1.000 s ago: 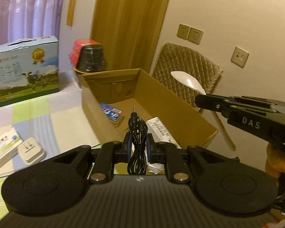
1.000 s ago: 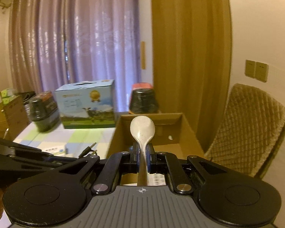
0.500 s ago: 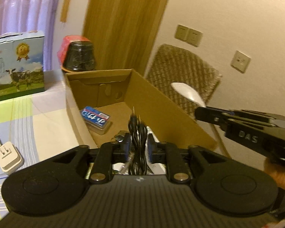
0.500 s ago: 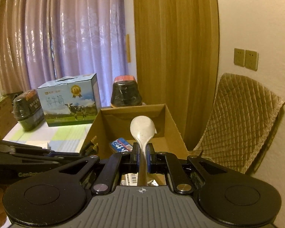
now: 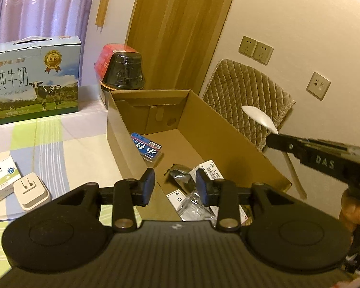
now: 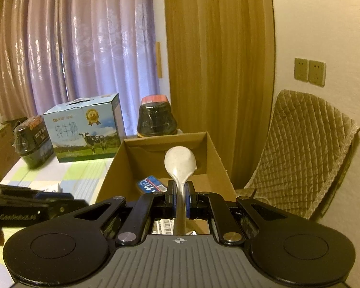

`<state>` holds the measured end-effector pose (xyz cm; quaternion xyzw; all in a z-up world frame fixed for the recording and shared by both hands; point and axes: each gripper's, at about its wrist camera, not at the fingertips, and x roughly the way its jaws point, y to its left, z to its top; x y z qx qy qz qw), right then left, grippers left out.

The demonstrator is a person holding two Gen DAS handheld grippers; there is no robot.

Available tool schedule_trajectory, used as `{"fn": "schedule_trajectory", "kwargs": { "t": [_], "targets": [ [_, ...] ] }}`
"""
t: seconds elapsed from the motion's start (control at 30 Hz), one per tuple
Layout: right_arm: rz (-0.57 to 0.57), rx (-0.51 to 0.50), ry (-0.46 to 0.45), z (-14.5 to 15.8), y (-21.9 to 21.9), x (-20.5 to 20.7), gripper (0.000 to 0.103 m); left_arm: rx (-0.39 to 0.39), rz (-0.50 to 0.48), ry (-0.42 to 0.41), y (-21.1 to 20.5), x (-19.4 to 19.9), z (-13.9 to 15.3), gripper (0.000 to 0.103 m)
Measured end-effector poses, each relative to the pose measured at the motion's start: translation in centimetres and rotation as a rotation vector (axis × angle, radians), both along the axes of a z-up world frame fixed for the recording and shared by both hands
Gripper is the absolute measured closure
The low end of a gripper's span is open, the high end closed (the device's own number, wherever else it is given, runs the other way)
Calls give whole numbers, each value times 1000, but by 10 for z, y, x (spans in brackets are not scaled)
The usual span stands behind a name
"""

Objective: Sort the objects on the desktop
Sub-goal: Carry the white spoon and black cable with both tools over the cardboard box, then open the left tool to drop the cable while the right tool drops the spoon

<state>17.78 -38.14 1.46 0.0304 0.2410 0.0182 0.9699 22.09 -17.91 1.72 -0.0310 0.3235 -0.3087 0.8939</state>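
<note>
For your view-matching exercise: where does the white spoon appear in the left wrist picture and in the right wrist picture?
Left wrist: white spoon at right, gripped by the right gripper.
Right wrist: spoon centre, upright between the closed fingers.
Shared landmark: cardboard box.

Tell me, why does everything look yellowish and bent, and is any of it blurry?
Left wrist view: warm indoor light tints the wall; fisheye bows the door frame and darkens the corners; the cardboard box and the open left gripper look sharp. Right wrist view: same amber cast, curtains curve outward; the spoon in the right gripper is sharp, with soft glare on the curtains.
</note>
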Motion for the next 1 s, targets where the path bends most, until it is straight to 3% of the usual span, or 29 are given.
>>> {"fn": "schedule_trajectory", "kwargs": {
  "t": [0.73, 0.87, 0.93, 1.0],
  "targets": [
    [9, -21, 39, -4, 5, 35, 98, 26, -12, 11, 3, -4, -5, 72],
    [-3, -5, 37, -6, 1, 32, 89, 31, -9, 13, 4, -3, -6, 72],
    [-6, -8, 36, -8, 1, 29, 70, 31, -7, 13, 5, -3, -6, 72],
    [-12, -6, 32, -9, -1, 26, 64, 30, -4, 14, 6, -3, -6, 72]
  ]
}}
